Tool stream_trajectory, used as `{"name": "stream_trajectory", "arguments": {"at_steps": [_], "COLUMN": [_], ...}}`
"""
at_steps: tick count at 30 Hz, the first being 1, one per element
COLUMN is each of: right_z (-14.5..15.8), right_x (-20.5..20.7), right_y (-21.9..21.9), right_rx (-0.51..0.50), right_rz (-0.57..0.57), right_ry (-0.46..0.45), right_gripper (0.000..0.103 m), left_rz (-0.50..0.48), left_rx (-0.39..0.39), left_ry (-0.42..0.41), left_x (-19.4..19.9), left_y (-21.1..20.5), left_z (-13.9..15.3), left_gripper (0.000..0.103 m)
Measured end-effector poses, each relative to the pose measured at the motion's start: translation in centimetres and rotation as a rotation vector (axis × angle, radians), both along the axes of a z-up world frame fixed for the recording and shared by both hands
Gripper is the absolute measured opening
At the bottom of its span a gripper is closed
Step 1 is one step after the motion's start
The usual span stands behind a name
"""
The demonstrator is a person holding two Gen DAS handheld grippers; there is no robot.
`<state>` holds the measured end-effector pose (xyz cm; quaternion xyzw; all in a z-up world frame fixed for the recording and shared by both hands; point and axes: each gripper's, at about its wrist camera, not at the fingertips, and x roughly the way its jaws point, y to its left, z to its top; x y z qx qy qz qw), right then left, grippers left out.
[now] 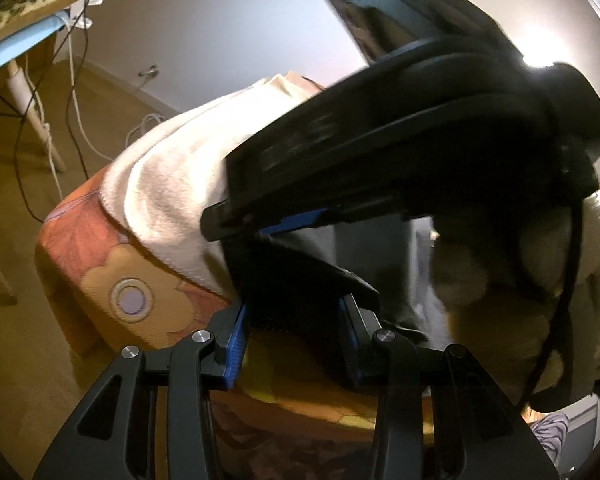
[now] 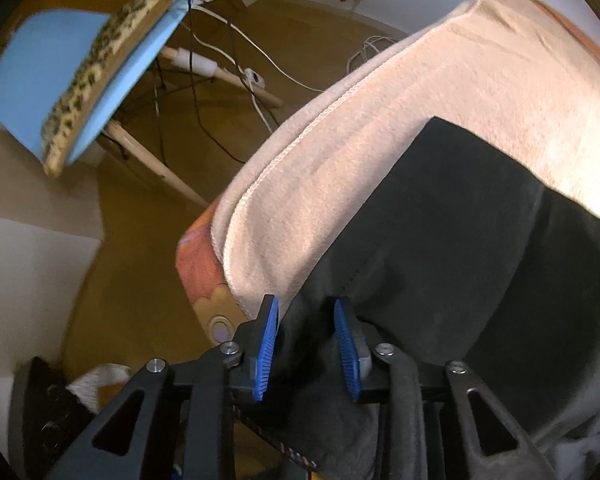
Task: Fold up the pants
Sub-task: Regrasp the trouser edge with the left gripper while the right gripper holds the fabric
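Left wrist view: the left gripper stood with its jaws apart, something black between them (pants or the right gripper, hard to tell).

Right wrist view: the right gripper straddled the near-left edge of the dark pants without pressing; they stretched far-right across the pale towel.
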<state>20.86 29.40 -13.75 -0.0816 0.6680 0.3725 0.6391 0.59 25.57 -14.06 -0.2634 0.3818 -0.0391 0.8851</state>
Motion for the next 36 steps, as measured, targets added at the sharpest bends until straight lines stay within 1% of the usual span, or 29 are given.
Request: {"name": "stream_trajectory", "arguments": {"at_steps": [2, 4, 5, 6, 7, 9, 11, 15, 18, 19, 21, 22, 23, 25, 26, 29, 31, 33, 36], "right_z": [0.3, 0.4, 0.3, 0.2, 0.1, 0.0, -0.3, -0.7, -0.8, -0.8, -0.9, -0.9, -1.0, -0.6, -0.3, 1.4, 2.4, 3.0, 3.1], "right_x": [-0.2, -0.4, -0.3, -0.2, 0.0, 0.3, 0.8, 1.6, 1.5, 1.5, 1.5, 1.7, 1.8, 2.0, 2.1, 3.1, 3.8, 4.5, 4.8], "right_y": [0.5, 0.6, 0.4, 0.2, -0.1, -0.8, -1.5, -2.9, -3.2, -3.1, -3.2, -3.1, -3.0, -3.0, -3.0, -4.1, -4.9, -5.7, -6.6], "right_rx": [-0.027, -0.034, -0.028, -0.020, -0.008, 0.013, 0.042, 0.088, 0.105, 0.108, 0.121, 0.128, 0.148, 0.172, 0.173, 0.224, 0.239, 0.255, 0.250], "right_rz": [0.028, 0.040, 0.037, 0.031, 0.021, 0.002, -0.023, -0.062, -0.073, -0.067, -0.063, -0.068, -0.073, -0.078, -0.076, -0.083, -0.091, -0.100, -0.099], "right_ry": [-0.037, -0.063, -0.068, -0.065, -0.057, -0.036, -0.001, 0.061, 0.073, 0.074, 0.089, 0.111, 0.142, 0.165, 0.157, 0.150, 0.137, 0.152, 0.155], "right_gripper": [0.019, 0.014, 0.011, 0.010, 0.009, 0.008, 0.008, 0.007, 0.007, 0.008, 0.013, 0.018, 0.029, 0.036, 0.037, 0.039, 0.040, 0.040, 0.040], "left_rz": [0.002, 0.014, 0.021, 0.029, 0.038, 0.054, 0.062, 0.055, 0.045, 0.045, 0.039, 0.034, 0.029, 0.028, 0.030, 0.056, 0.074, 0.081, 0.078], "left_rx": [0.021, 0.031, 0.034, 0.040, 0.044, 0.035, 0.009, -0.010, -0.070, -0.081, -0.084, -0.082, -0.079, -0.078, -0.083, -0.106, -0.144, -0.185, -0.175], "left_ry": [0.004, 0.007, 0.006, 0.001, -0.003, -0.008, -0.003, 0.024, 0.029, 0.029, 0.031, 0.030, 0.031, 0.037, 0.038, 0.042, 0.048, 0.043, 0.033], "left_x": [0.1, -0.1, -0.3, -0.7, -1.0, -1.7, -2.0, -1.5, -0.5, -0.3, 0.1, 0.3, 0.5, 0.6, 0.7, 1.1, 1.3, 1.3, 0.9], "left_y": [-0.4, -0.4, -0.4, -0.3, -0.1, 0.5, 1.0, 0.8, 1.2, 1.2, 1.0, 0.8, 0.7, 0.7, 0.7, 1.5, 2.1, 2.5, 2.3], "left_z": [-0.1, 0.0, 0.0, 0.2, 0.3, 0.6, 0.7, 0.5, -0.2, -0.3, -0.4, -0.3, -0.3, -0.3, -0.2, -0.4, -0.7, -0.8, -0.5], "left_gripper": [0.037, 0.037, 0.037, 0.038, 0.042, 0.042, 0.049, 0.050, 0.050, 0.050, 0.050, 0.050, 0.050, 0.050, 0.050, 0.054, 0.054, 0.054, 0.054]}}
